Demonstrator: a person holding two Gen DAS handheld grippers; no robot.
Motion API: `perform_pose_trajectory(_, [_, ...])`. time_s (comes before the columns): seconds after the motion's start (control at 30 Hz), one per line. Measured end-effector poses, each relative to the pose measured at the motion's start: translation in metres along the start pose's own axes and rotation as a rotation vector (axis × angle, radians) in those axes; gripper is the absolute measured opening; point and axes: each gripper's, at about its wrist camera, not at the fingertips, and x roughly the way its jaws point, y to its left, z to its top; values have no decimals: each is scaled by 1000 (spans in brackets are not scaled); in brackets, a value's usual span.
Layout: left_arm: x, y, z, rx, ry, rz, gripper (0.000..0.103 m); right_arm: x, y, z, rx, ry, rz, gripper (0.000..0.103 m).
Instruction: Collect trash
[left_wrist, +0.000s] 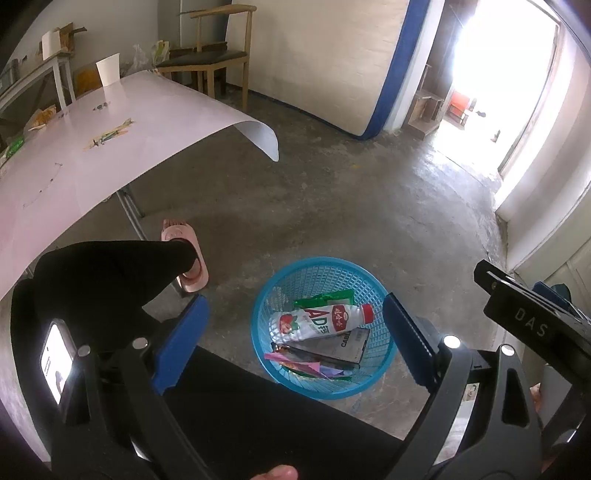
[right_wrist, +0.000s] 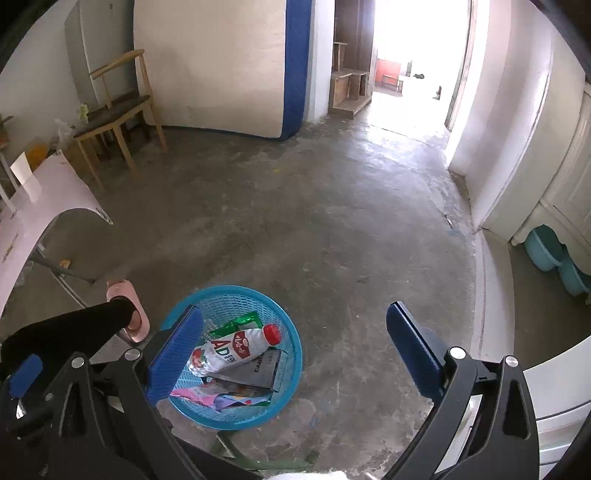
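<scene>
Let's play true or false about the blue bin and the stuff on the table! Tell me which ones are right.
1. The white plastic bottle with a red cap lies inside the blue mesh basket. True.
2. The left gripper is squeezing a wrapper. False: its jaws are wide apart with nothing between them.
3. A white paper cup stands on the pale table. True.
4. The basket sits on the table. False: it stands on the grey concrete floor.
5. The right gripper is open too. True.
6. The table is free of litter. False: torn wrapper scraps lie on it.
</scene>
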Motion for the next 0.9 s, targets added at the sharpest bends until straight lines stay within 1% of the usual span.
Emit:
perform_pose_trajectory(0.27, [0, -1, 0, 0, 3, 1, 91, 9, -4, 0, 10, 41, -5, 97])
perform_pose_trajectory(0.9, [3, -3, -1, 7, 12, 3, 91, 8, -5, 1, 9, 42, -8, 97])
